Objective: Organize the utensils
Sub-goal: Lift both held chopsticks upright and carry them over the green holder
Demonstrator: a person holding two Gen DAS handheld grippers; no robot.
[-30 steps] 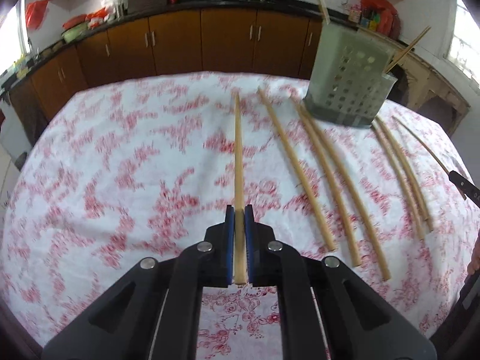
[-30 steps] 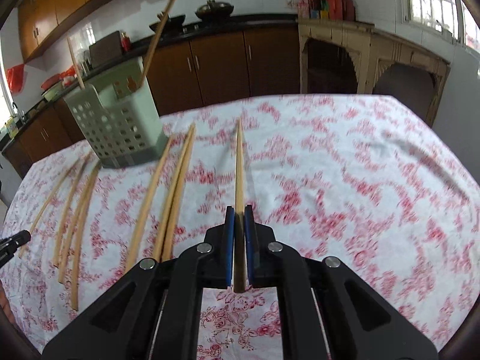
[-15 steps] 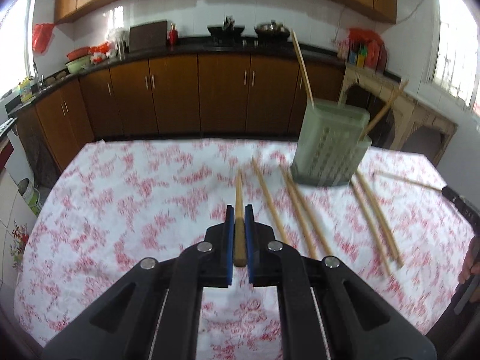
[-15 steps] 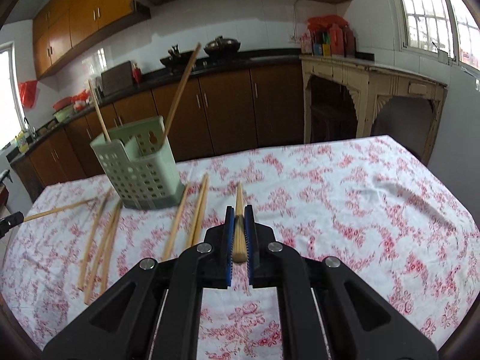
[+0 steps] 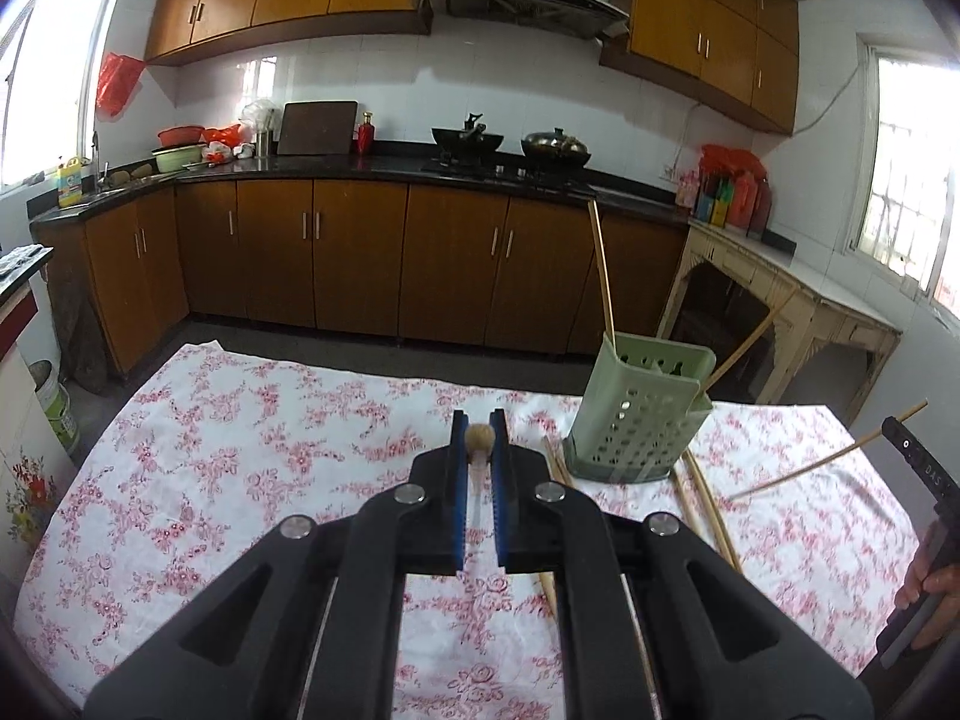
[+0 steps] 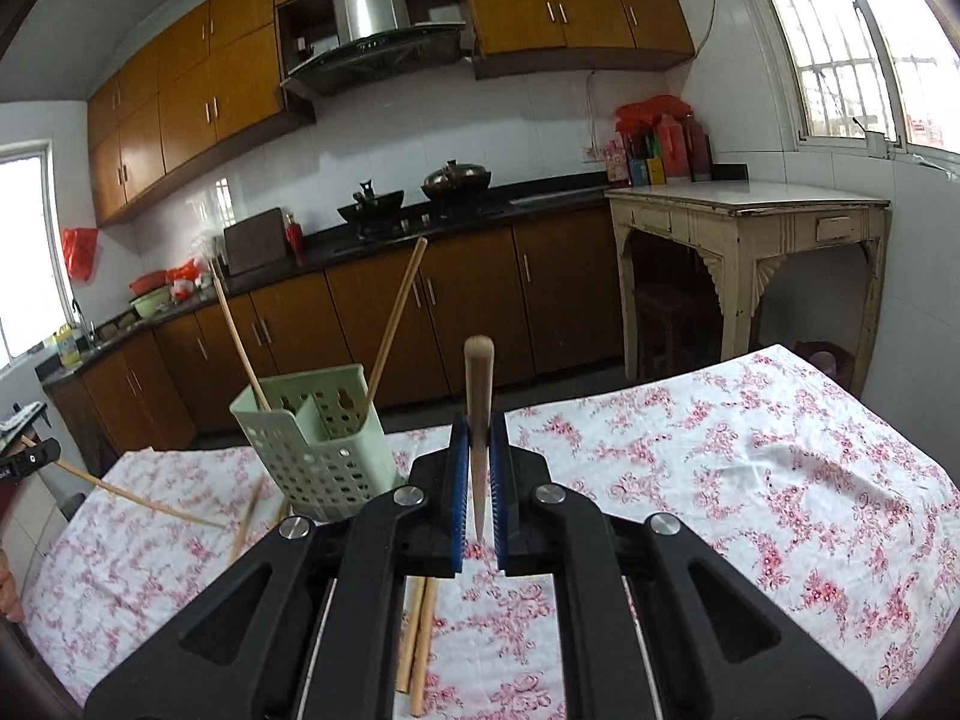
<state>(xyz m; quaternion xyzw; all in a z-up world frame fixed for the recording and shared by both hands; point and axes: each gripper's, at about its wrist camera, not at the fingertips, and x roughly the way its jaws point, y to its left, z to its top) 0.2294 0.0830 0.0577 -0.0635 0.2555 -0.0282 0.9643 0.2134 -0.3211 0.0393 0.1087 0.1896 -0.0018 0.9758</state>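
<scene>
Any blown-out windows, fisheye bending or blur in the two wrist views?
Left wrist view: both side windows are blown out, cabinet lines bow, and the wooden chopstick in the left gripper is soft. Right wrist view: barred window is overexposed, and loose chopsticks left of the pale green perforated plastic utensil holder are blurred.

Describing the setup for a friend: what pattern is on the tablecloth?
White tablecloth with a red floral print, clearest in the right wrist view.

bright daylight glares through the windows (image 6: 852, 48); fisheye bends edges, corners go dark.
</scene>
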